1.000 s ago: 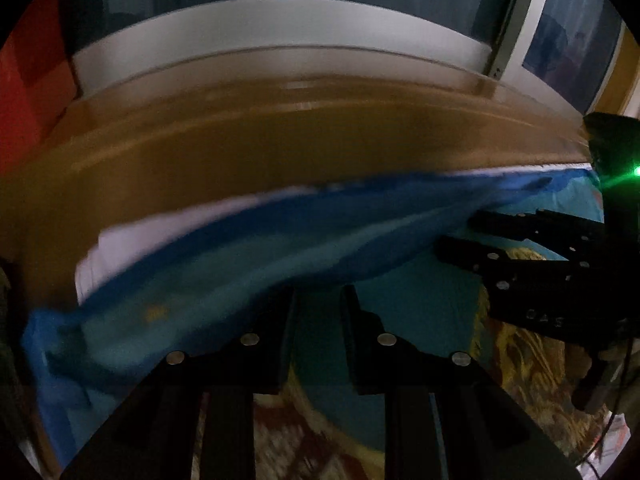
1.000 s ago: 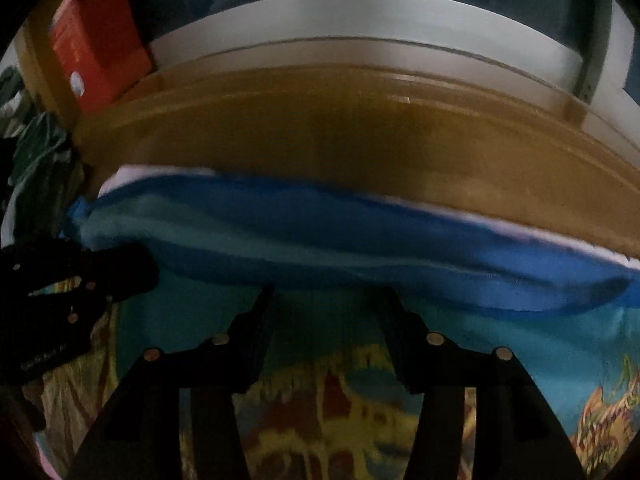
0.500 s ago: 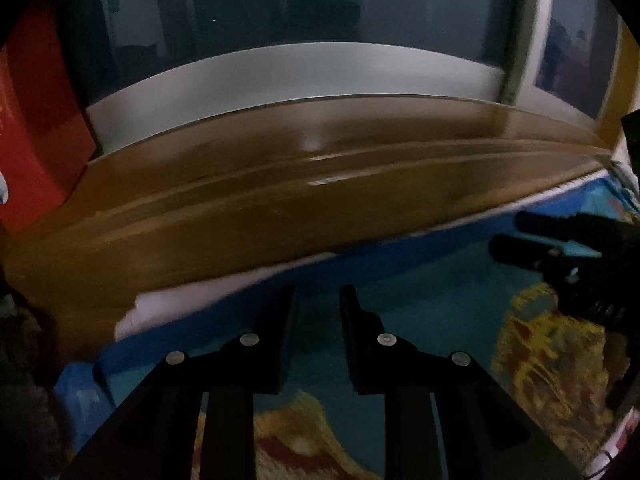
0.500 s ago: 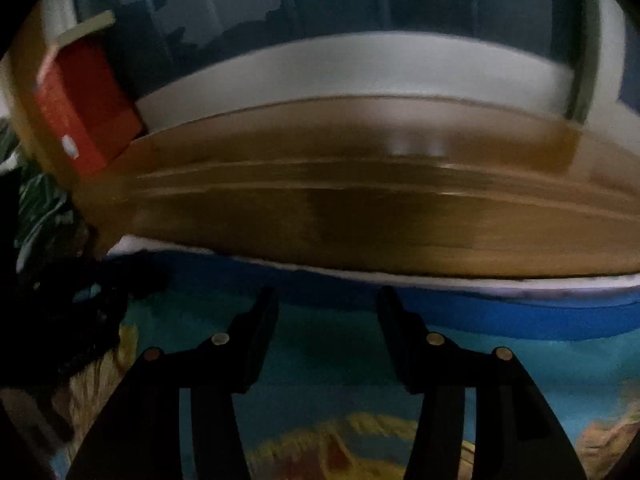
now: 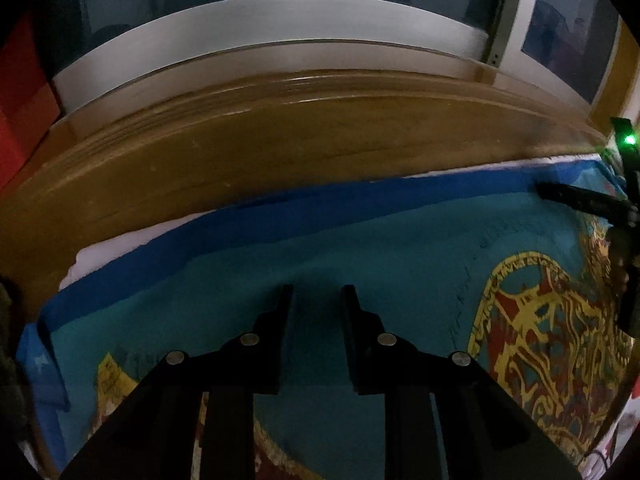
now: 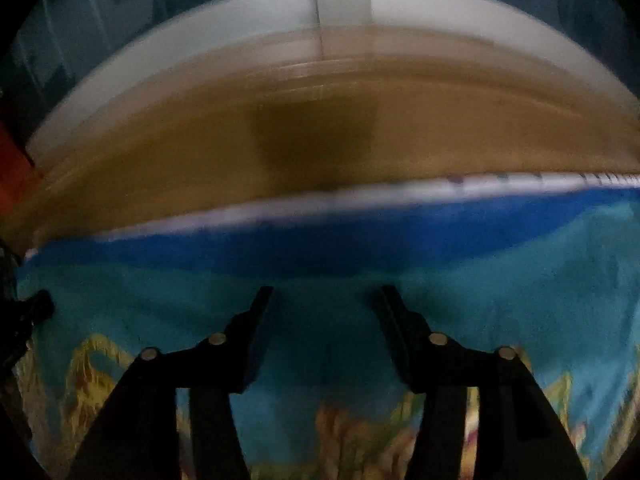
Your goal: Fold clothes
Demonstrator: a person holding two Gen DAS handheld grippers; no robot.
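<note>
1. Left gripper (image 5: 316,289): black two-finger tongs are pointing down at the cloth with a narrow gap between the tips; only flat fabric is showing in that gap and nothing is pinched, so the jaws are standing slightly apart and empty.
2. Right gripper (image 6: 322,290): black tongs are opening right now, with the fingers spread clearly wider than the left pair; nothing is clamped between them, only cloth is lying below. The right wrist view is smeared with motion blur.
3. Teal cloth garment with a blue border band and a yellow-and-red printed pattern (image 5: 400,256) is lying spread out flat under both tongs, filling the near half of both views. The blue band is running along its far edge.
4. White fabric strip (image 5: 104,254) is peeking out beyond the blue band at the far left; in the right wrist view it is running as a thin white line along the whole far edge. Whether it is part of the same garment, I cannot tell.
5. Brown wooden ledge (image 5: 320,140) is sitting just beyond the cloth's far edge, with a white window frame (image 5: 260,28) and dark glass behind it.
6. Red box-like object (image 5: 20,120) is showing at the far left, partly cut off.
7. From the left wrist view, the right gripper's black fingers are reaching in at the right edge over the cloth's far right corner, with a green light (image 5: 629,140) glowing on its body.
</note>
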